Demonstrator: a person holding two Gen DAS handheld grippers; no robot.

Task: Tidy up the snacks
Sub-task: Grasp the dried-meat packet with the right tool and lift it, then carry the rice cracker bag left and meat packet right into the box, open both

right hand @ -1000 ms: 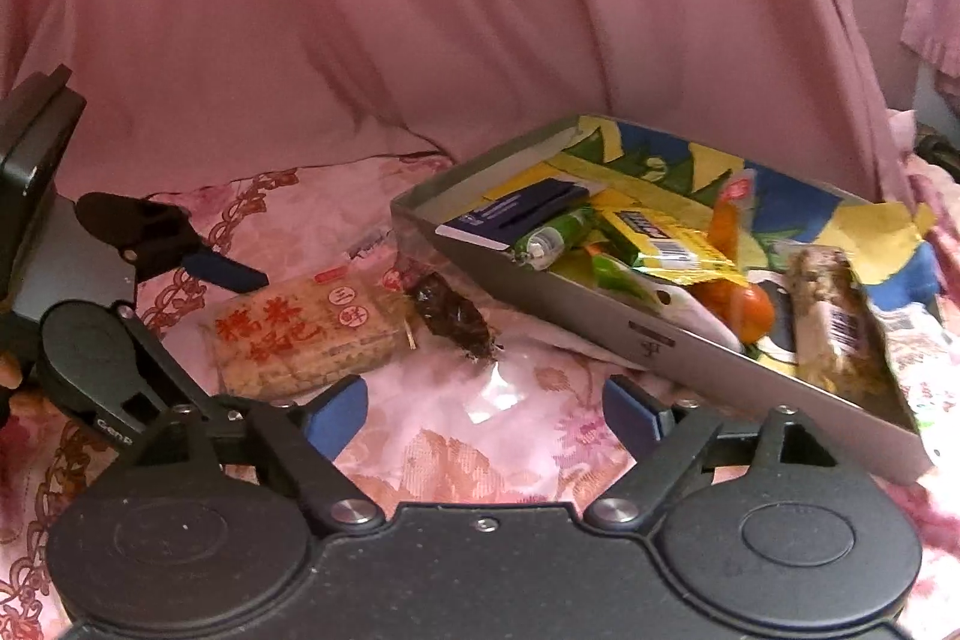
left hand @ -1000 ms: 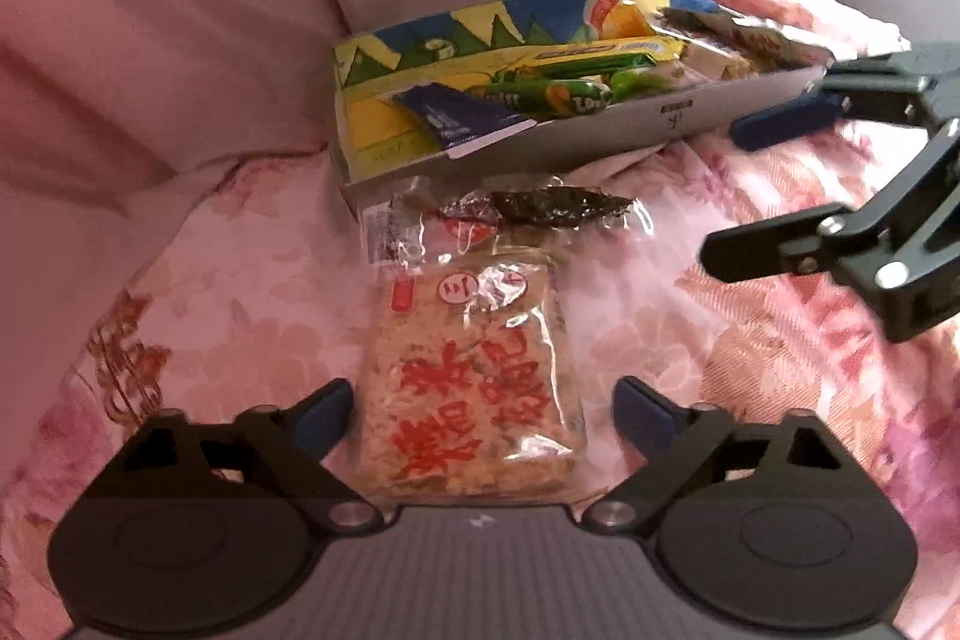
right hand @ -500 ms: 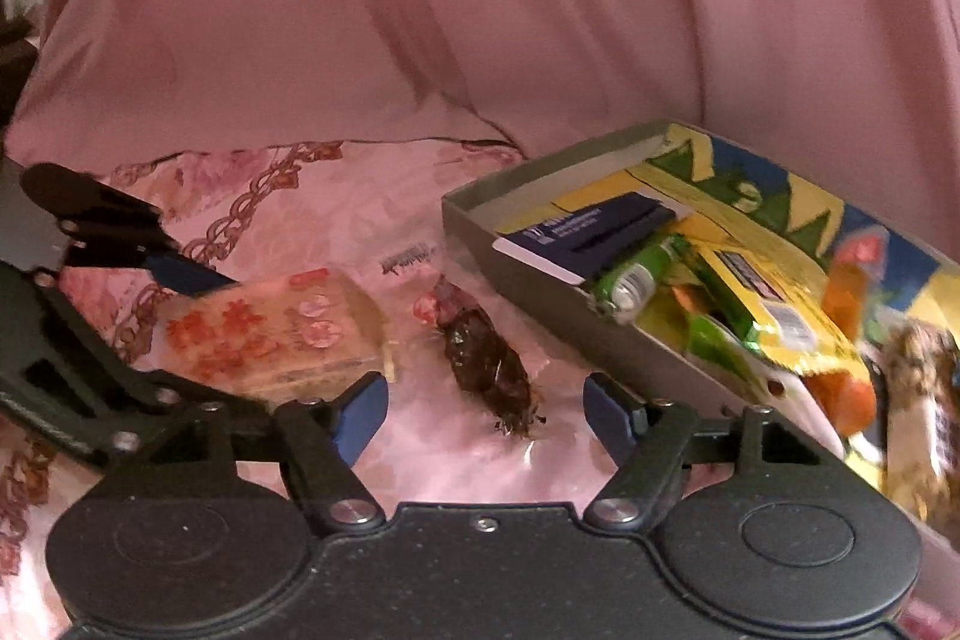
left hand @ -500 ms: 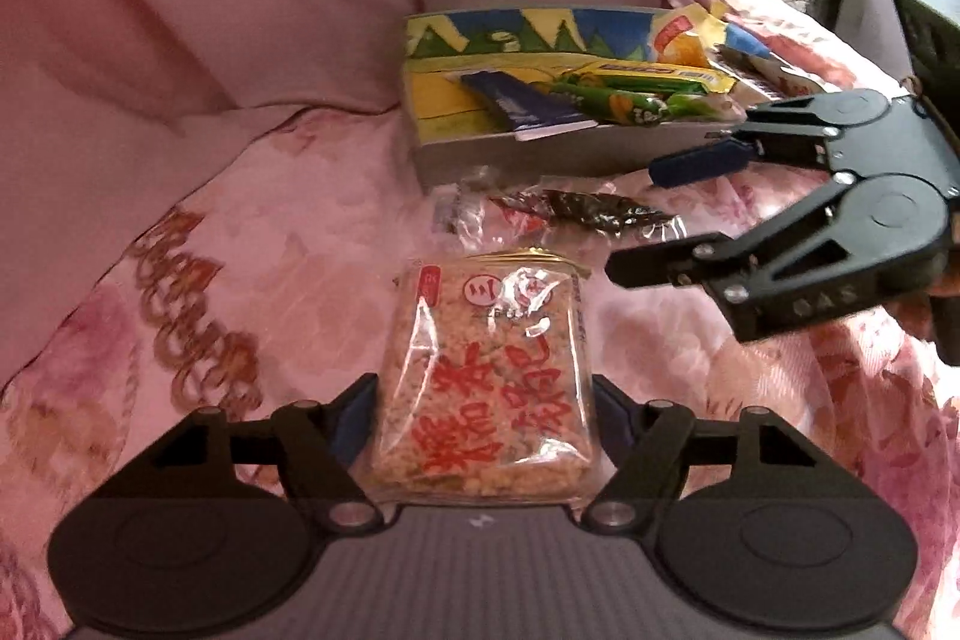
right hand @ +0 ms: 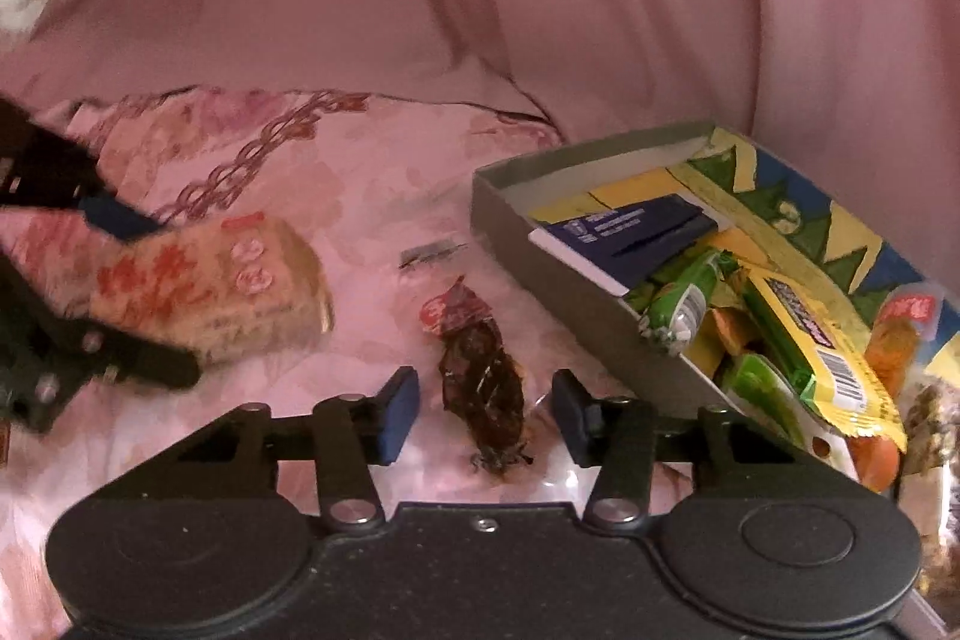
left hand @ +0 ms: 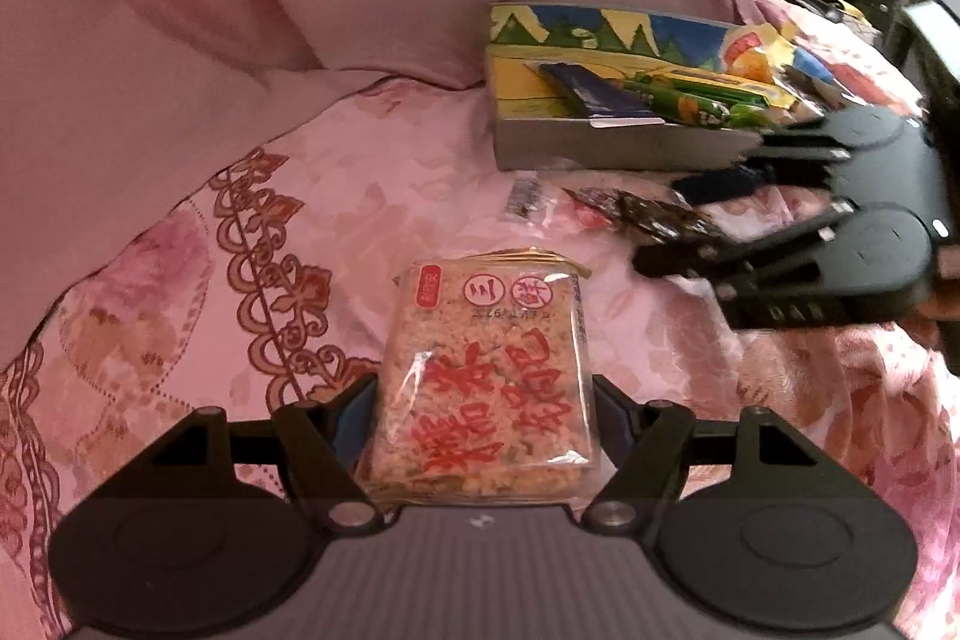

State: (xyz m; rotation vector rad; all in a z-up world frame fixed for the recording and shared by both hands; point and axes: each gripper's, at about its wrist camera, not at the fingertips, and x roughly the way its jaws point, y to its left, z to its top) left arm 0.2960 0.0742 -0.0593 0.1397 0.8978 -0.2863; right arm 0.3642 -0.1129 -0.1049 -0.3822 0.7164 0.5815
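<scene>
A pink floral bedspread (left hand: 180,280) carries everything, rising into plain pink folds at the back. The grey snack box (right hand: 576,274), painted blue, yellow and green inside, holds green tubes, a navy packet and a barcoded yellow one. Its near wall is just beside the dark wrapped snack (right hand: 480,382). The rice cracker pack (left hand: 480,376), printed in large red Chinese characters, is now clamped by the left gripper (left hand: 480,412), open a second ago. The right gripper (right hand: 480,412) has closed in, fingers apart astride the dark snack, with bare bedspread toward the left edge.
</scene>
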